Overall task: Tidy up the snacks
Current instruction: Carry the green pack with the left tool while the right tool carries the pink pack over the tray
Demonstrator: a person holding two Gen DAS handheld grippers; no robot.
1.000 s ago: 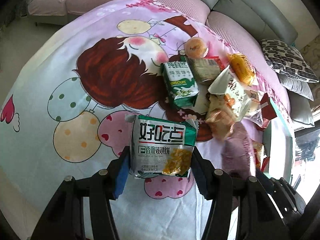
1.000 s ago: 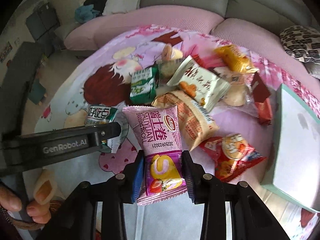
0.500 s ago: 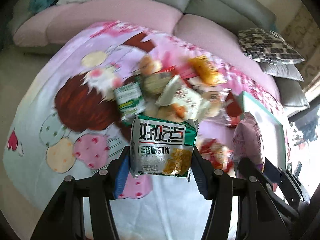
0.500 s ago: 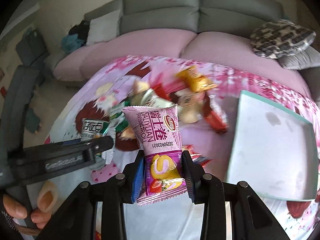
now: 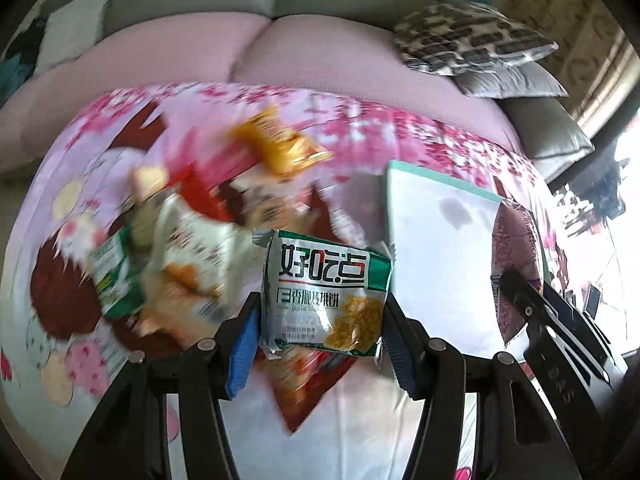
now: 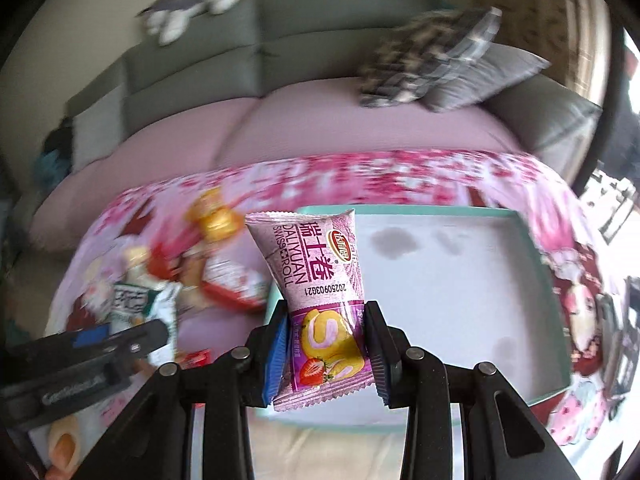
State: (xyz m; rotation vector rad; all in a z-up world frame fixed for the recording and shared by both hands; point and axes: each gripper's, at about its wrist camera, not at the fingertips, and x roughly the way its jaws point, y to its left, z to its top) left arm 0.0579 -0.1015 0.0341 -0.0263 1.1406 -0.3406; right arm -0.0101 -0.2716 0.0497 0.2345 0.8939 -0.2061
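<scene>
Our right tool (image 6: pixel 325 350) pinched a pink "DALIYUAN SWISS ROLL" pack (image 6: pixel 320 304) at frame centre, stamped 20250903G21, while our left tool (image 5: pixel 320 334) gripped a green-and-white biscuit packet (image 5: pixel 324 296).

A grey sofa (image 6: pixel 280 40) with pink seat cushions (image 5: pixel 320 68) curves behind the table (image 5: pixel 400 132), which wears a pink cartoon-print cloth. Patterned and grey throw pillows (image 5: pixel 472 40) lie at the sofa's right end. A plush toy animal (image 6: pixel 192 4) sits on the backrest. Bright daylight enters at right.
</scene>
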